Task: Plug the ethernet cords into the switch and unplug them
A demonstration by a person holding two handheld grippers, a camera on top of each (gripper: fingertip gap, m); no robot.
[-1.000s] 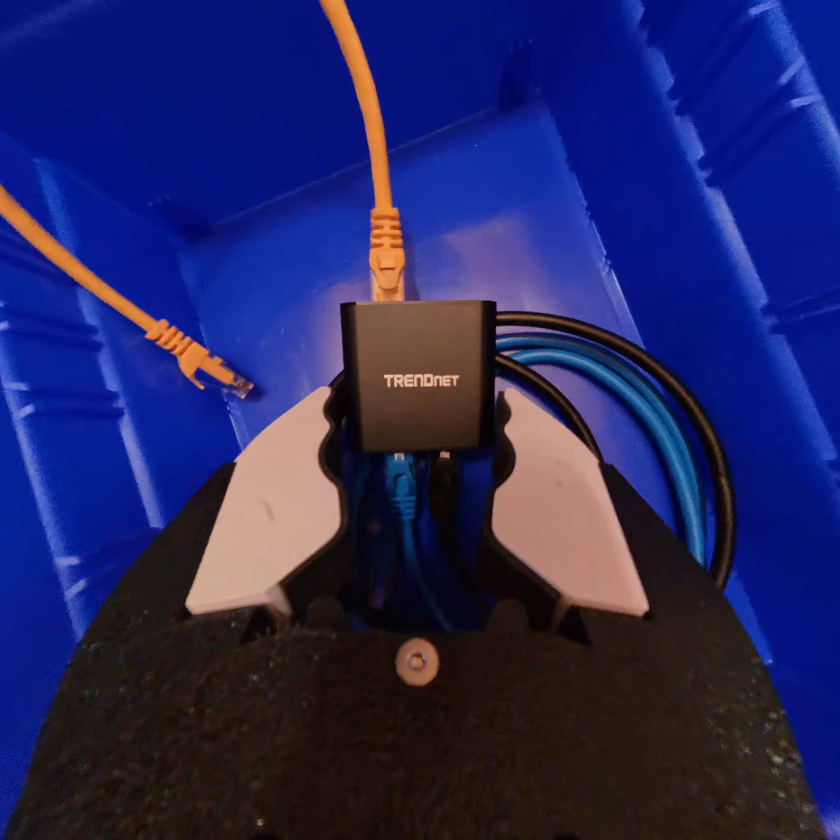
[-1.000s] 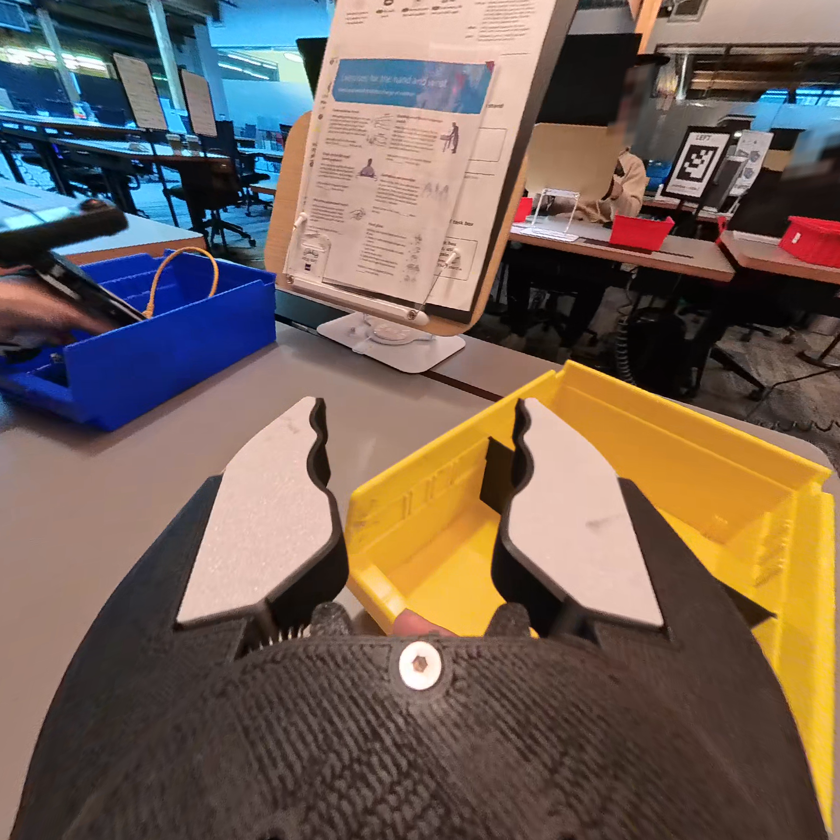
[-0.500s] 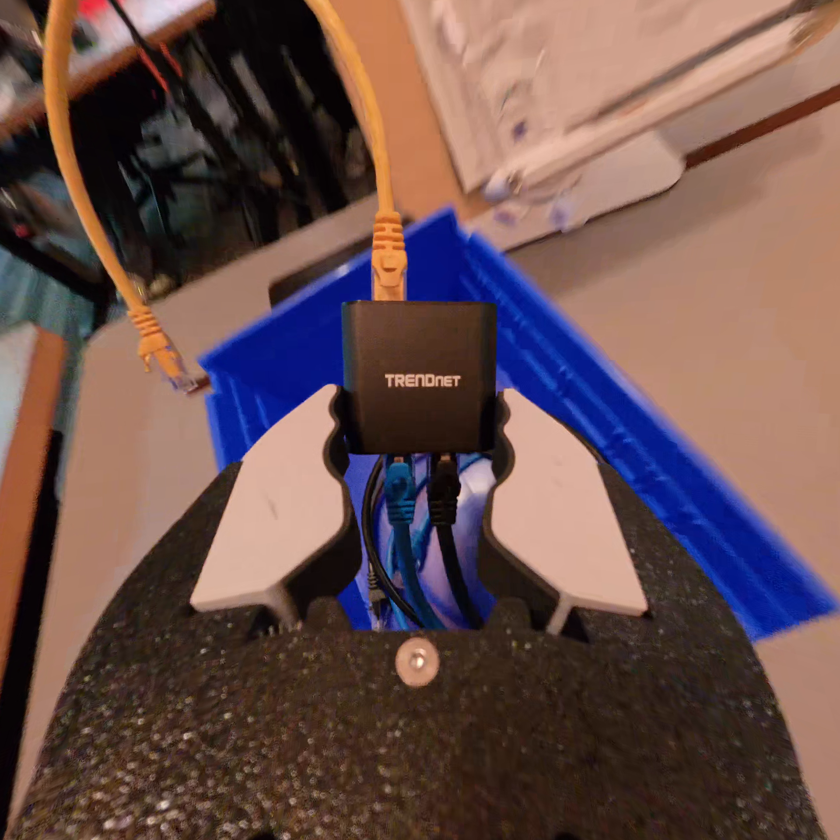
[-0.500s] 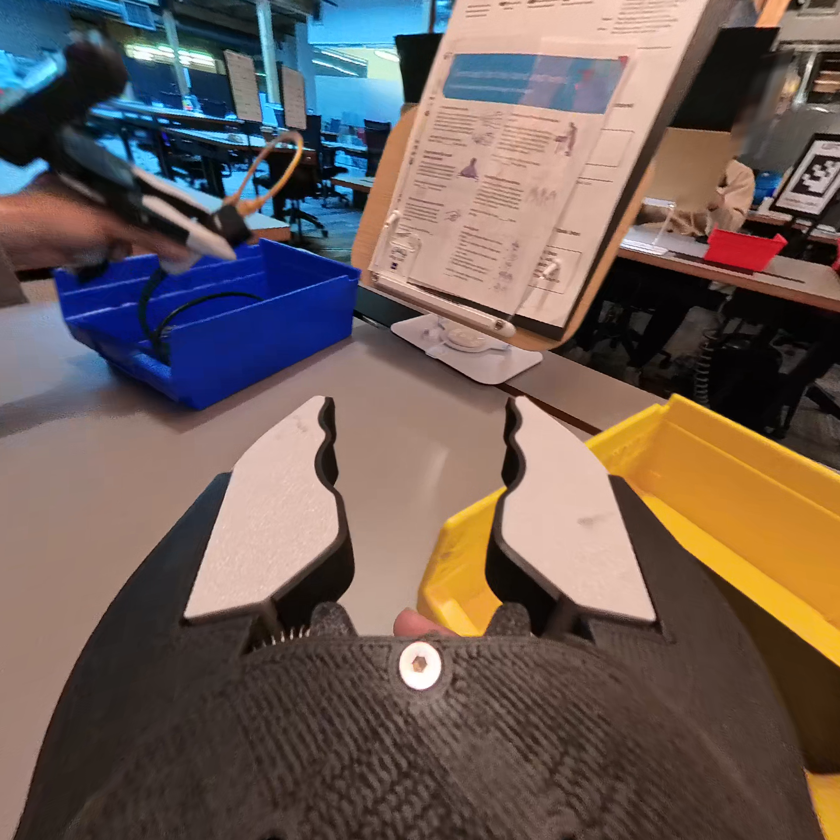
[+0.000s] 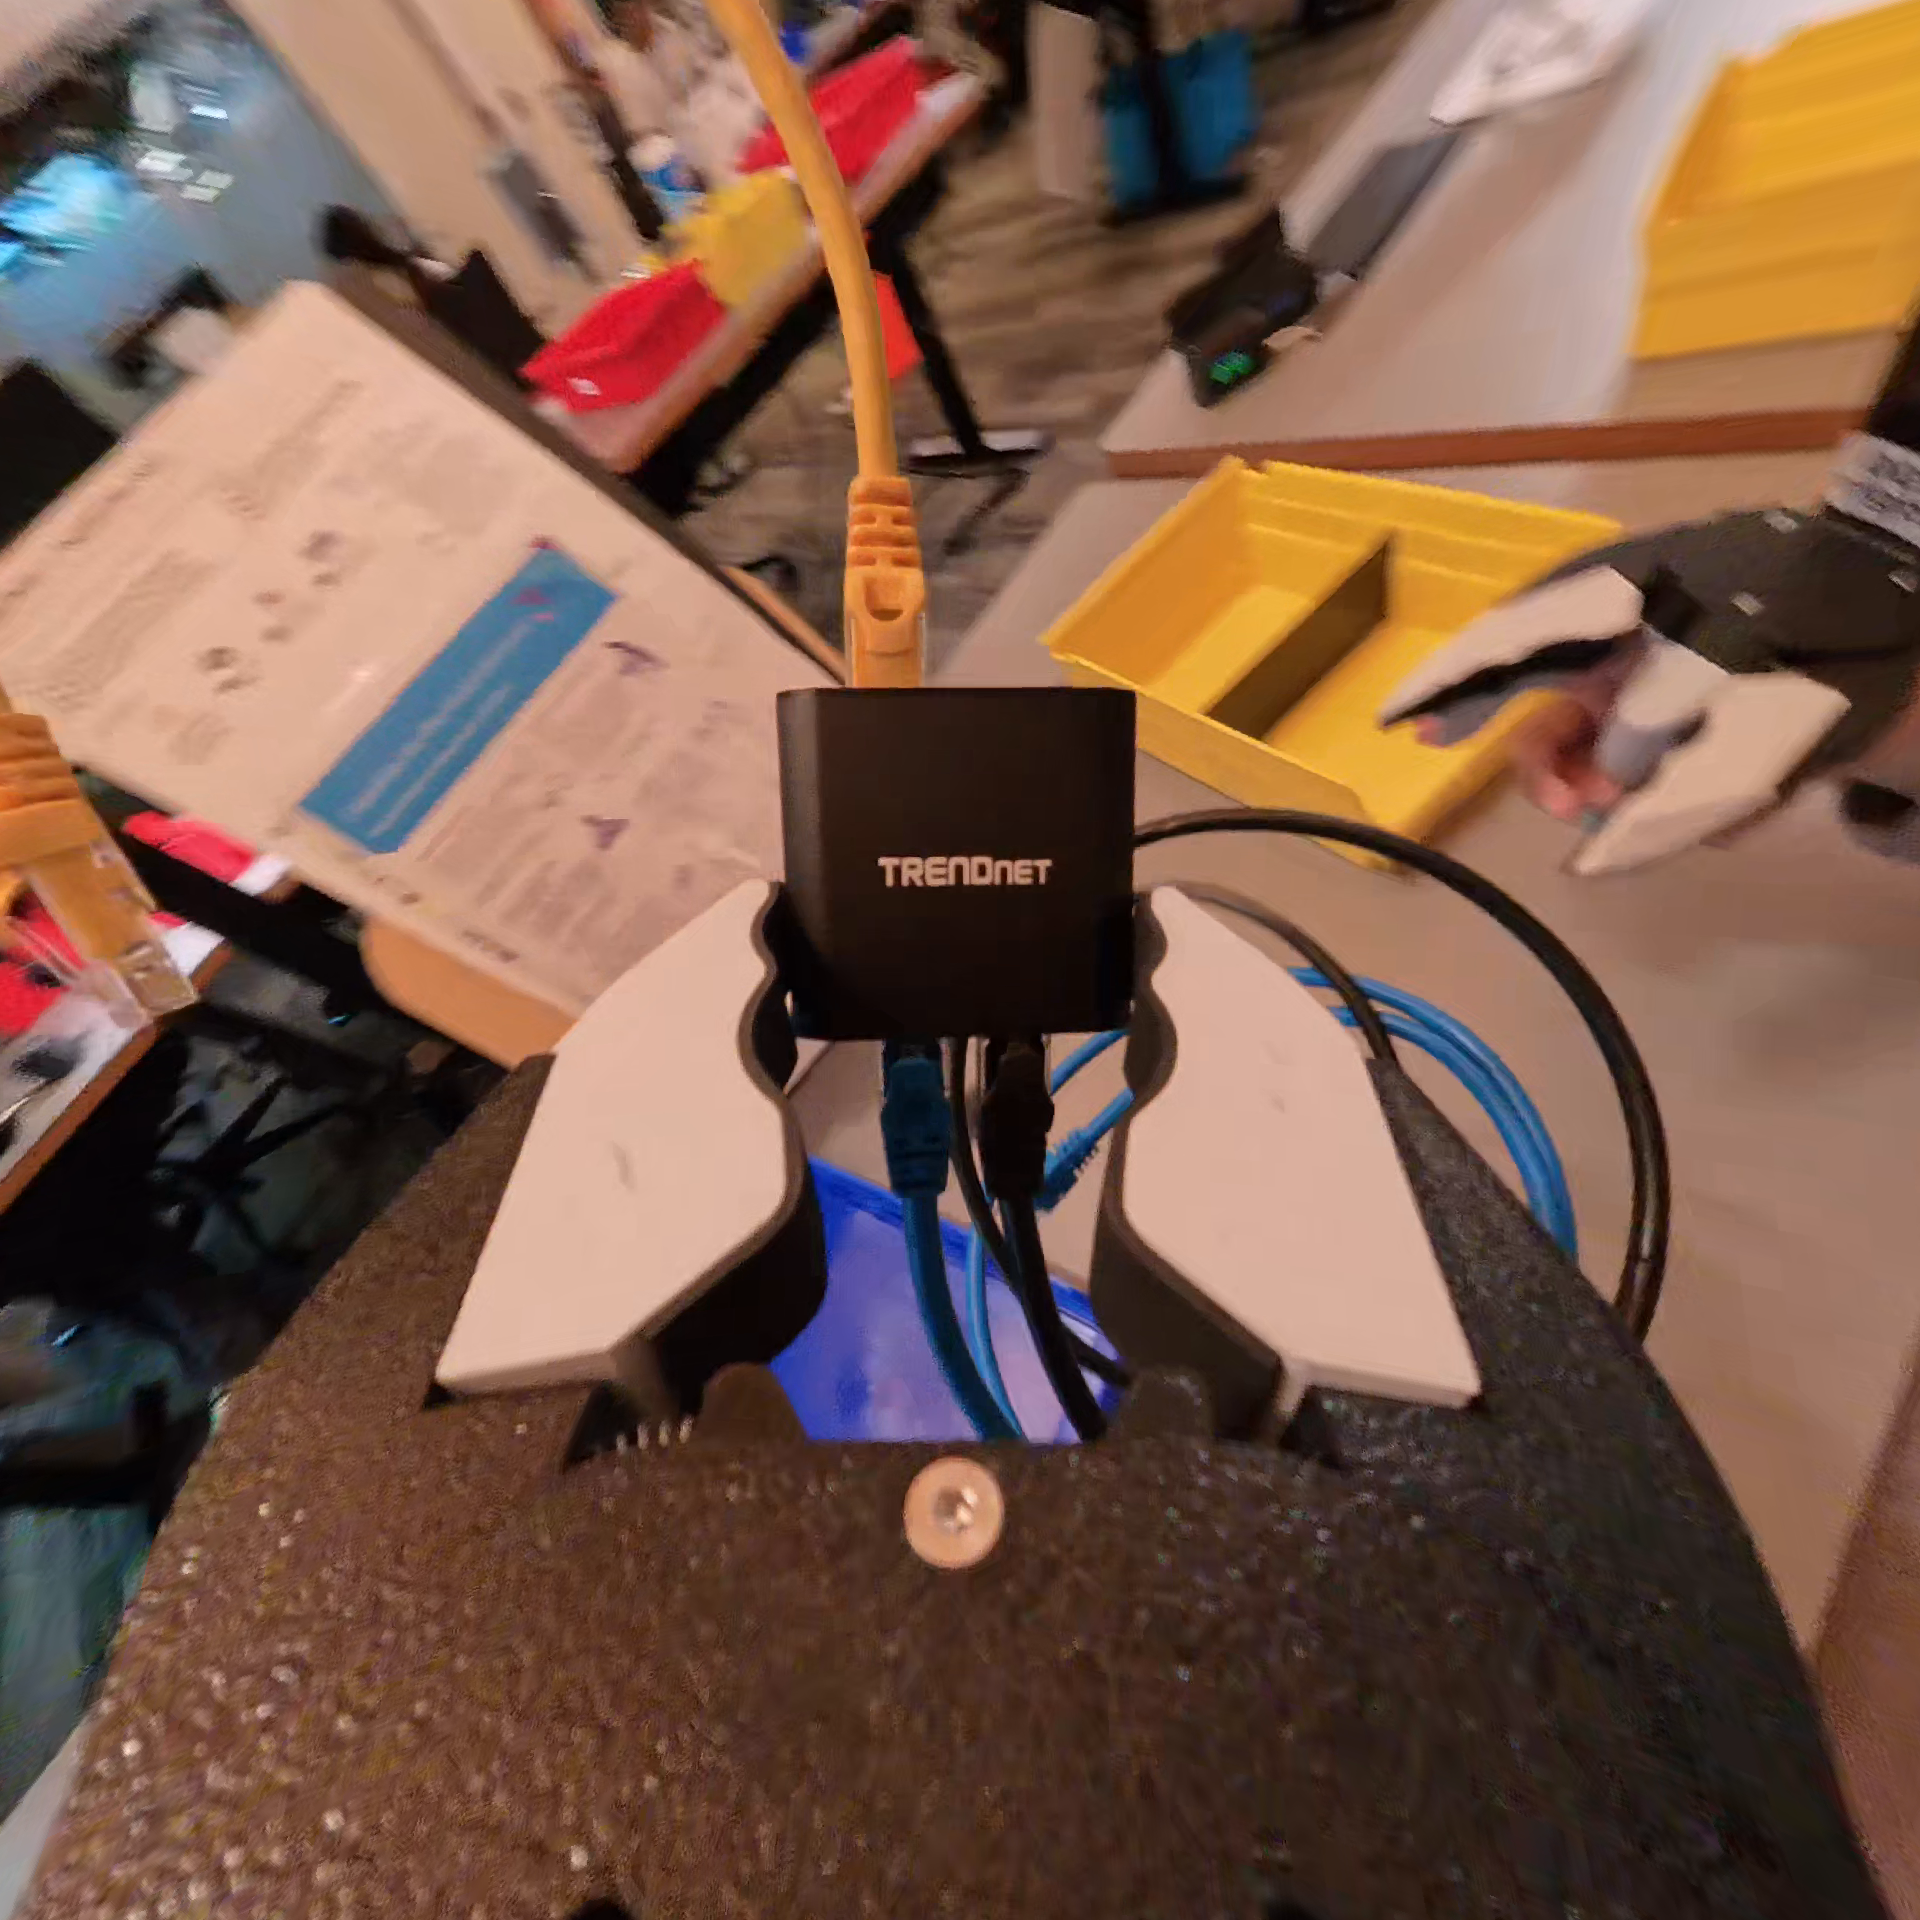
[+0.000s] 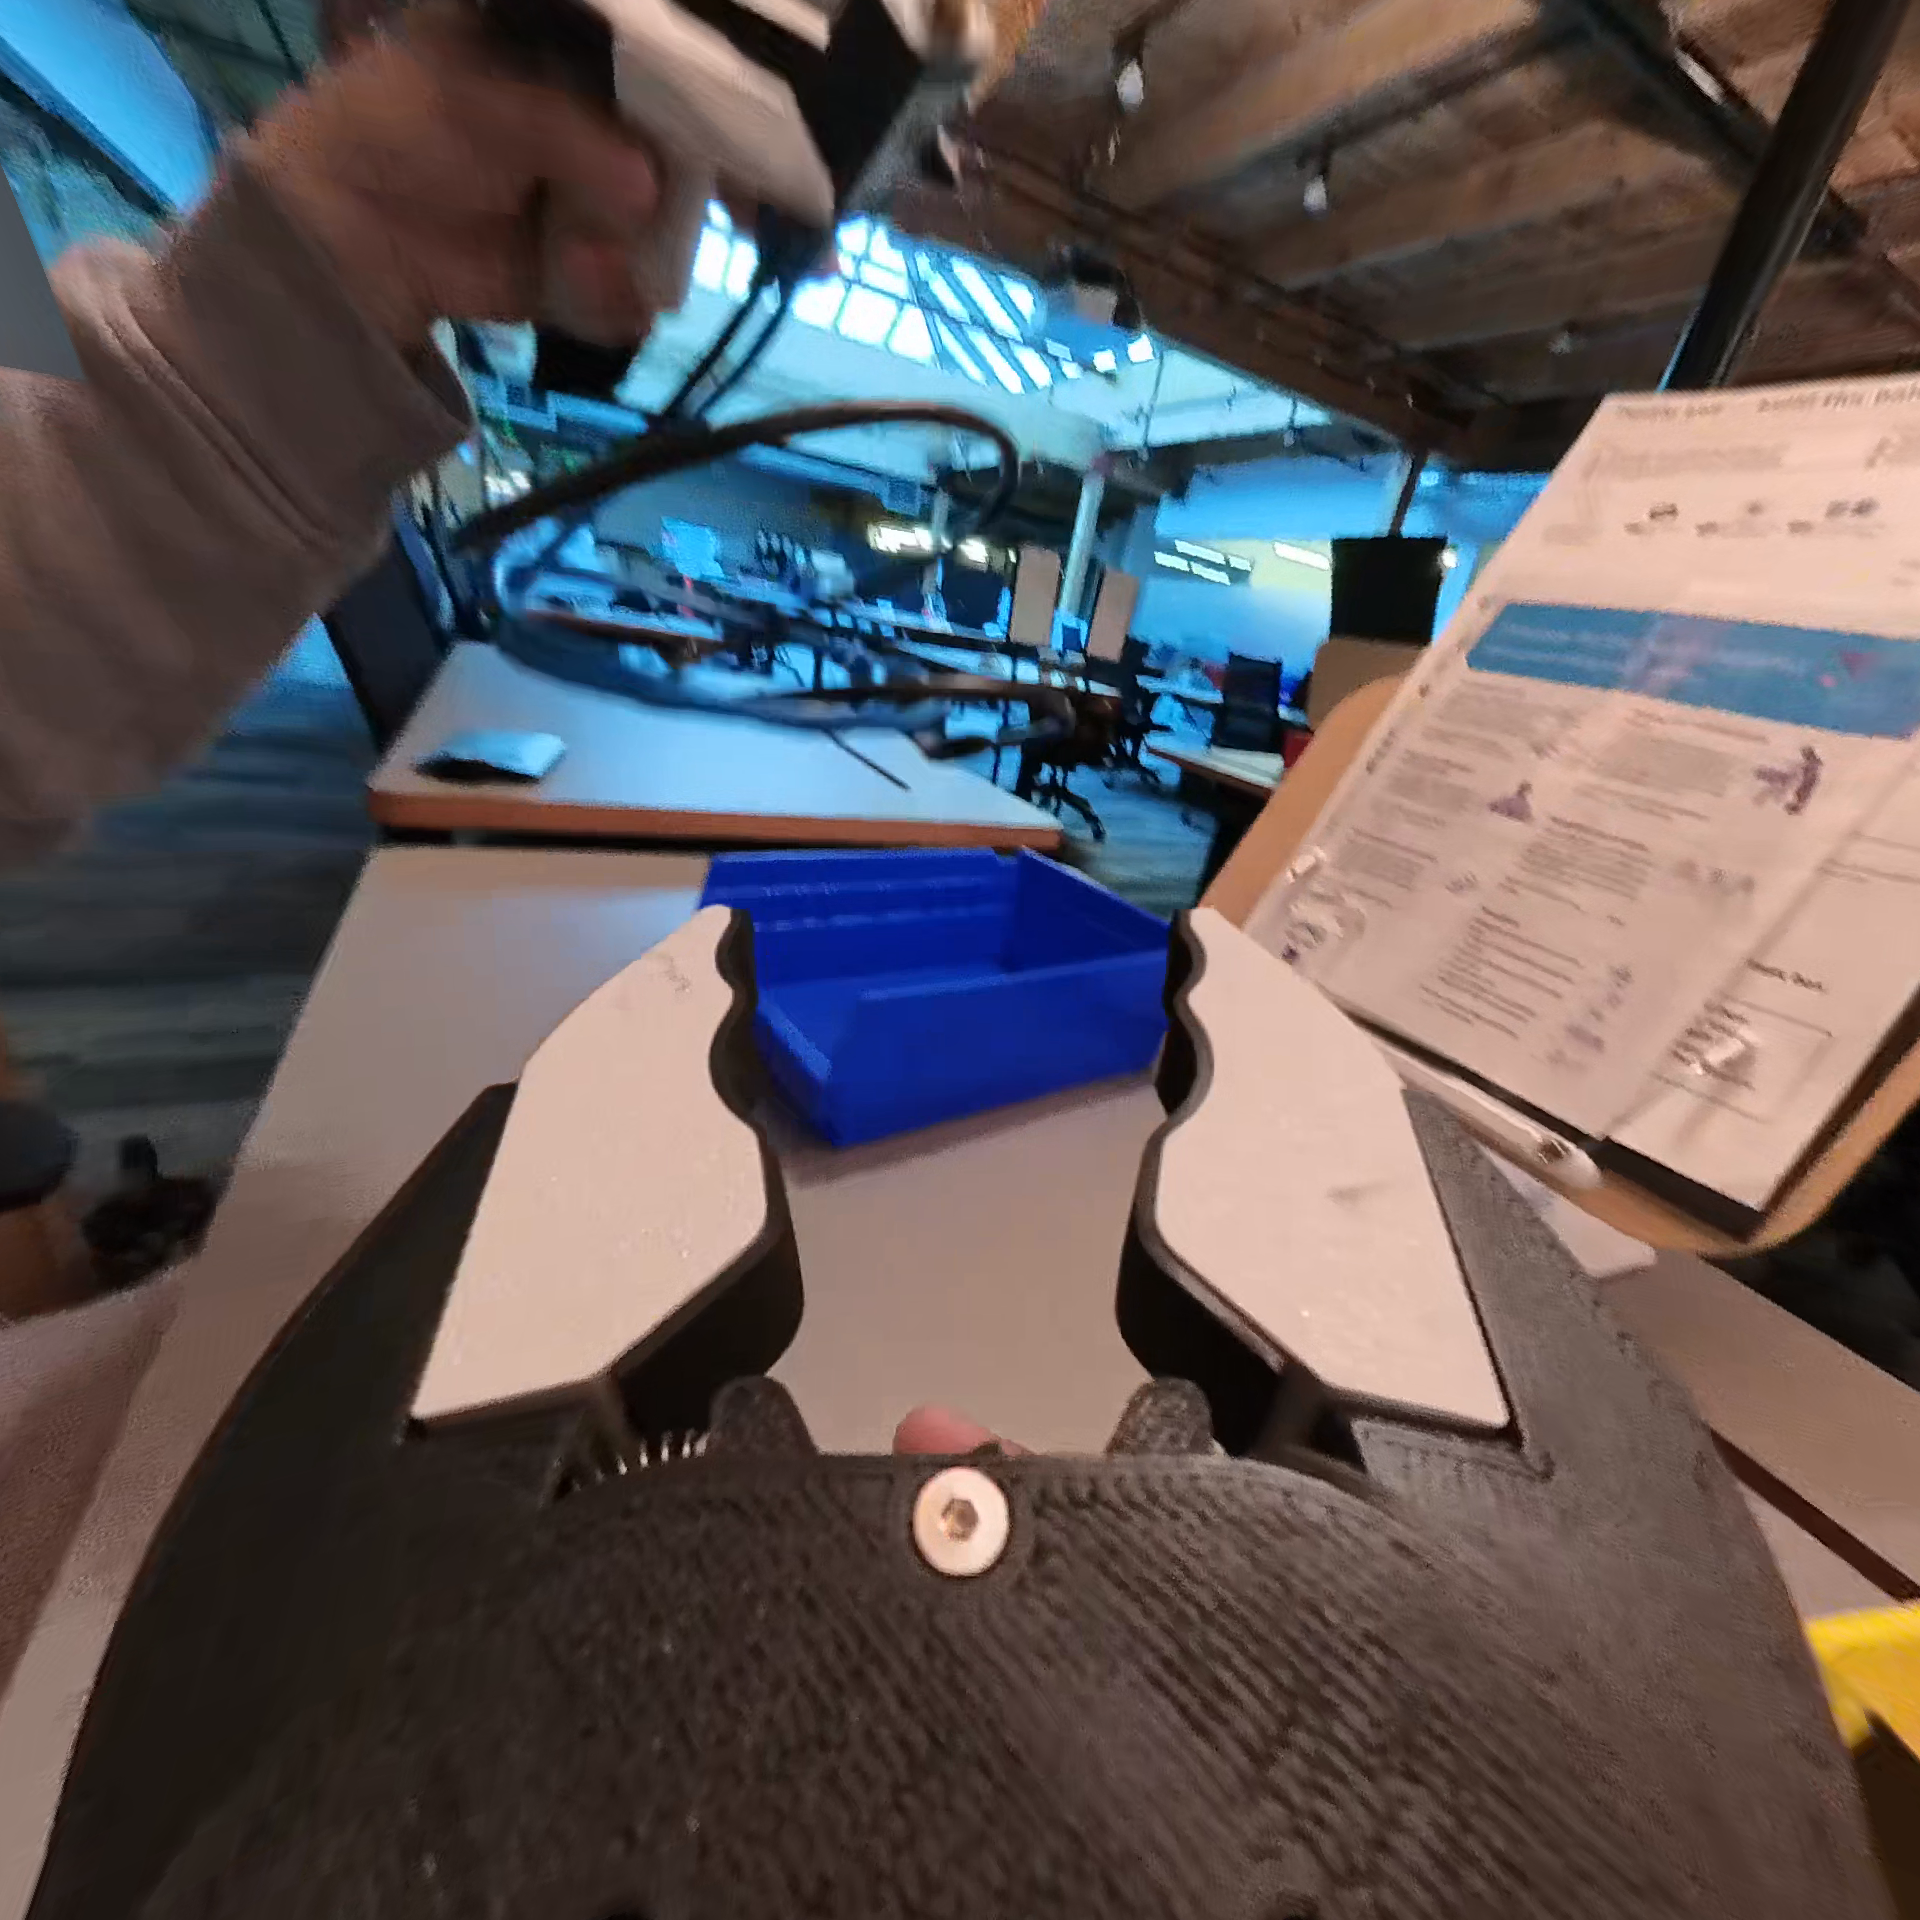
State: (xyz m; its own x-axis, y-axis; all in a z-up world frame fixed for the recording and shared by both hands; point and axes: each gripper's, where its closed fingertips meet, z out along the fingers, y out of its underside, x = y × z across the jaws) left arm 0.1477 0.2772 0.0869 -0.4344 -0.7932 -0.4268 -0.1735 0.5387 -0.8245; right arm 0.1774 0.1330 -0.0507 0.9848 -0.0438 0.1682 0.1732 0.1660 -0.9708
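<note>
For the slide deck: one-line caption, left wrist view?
Left gripper holds black switch with orange, blue, black cords plugged in.

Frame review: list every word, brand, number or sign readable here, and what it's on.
I do not quote writing; this is where it stands.
Black switch: white brand lettering on its top face, sharp.
Printed sheet: text motion-blurred and too small to read.
Nothing else bears legible writing.

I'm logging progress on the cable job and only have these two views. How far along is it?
Done: orange, blue and black plugs sit in the switch.
In hand: the left gripper clamps the switch in the air above the blue bin; the right gripper is open and empty.
Left: the orange cord's loose end dangles unplugged, and the unplugging looks not yet begun.
</note>
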